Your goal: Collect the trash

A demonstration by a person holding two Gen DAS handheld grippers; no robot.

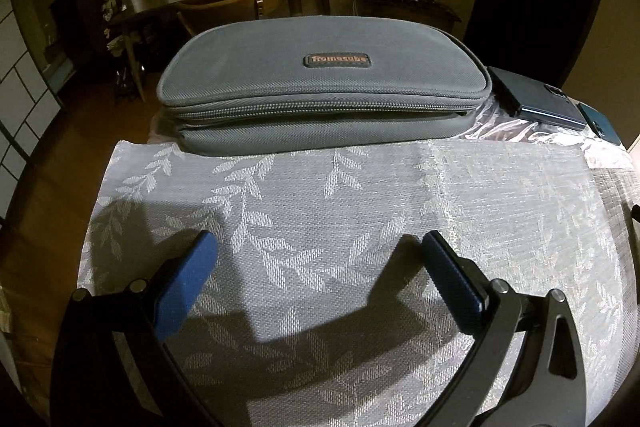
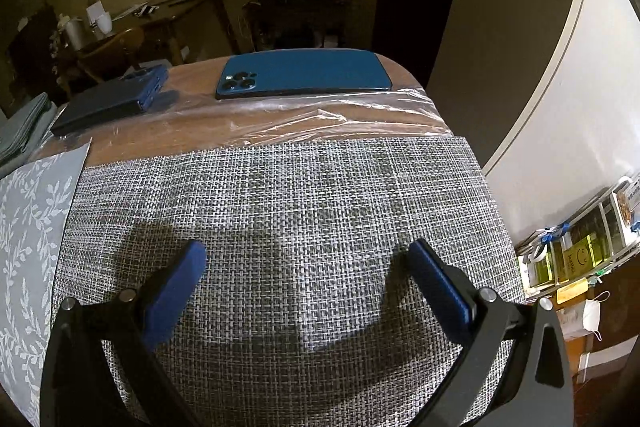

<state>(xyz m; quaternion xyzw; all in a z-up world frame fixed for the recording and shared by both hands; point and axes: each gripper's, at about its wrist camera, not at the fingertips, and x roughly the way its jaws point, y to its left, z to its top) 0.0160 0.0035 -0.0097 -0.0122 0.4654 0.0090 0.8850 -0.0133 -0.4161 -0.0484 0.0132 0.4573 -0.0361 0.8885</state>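
Observation:
A crinkled sheet of clear plastic film [image 2: 340, 115] lies across the far part of the table, beyond the grey woven placemat [image 2: 280, 211]; its edge also shows as plastic film [image 1: 520, 129] right of the pouch. My right gripper [image 2: 306, 253] hovers open over the woven placemat, nothing between its blue pads. My left gripper [image 1: 320, 243] hovers open over the leaf-patterned placemat [image 1: 320, 195], short of a grey zipped pouch [image 1: 324, 87]. No other trash shows in either view.
A blue phone [image 2: 304, 73] lies camera-side up at the table's far edge, partly on the film. A dark folded phone [image 2: 108, 101] lies left of it, seen as the dark phone [image 1: 532, 99] beside the pouch. The table edge drops off right toward shelves [image 2: 580, 251].

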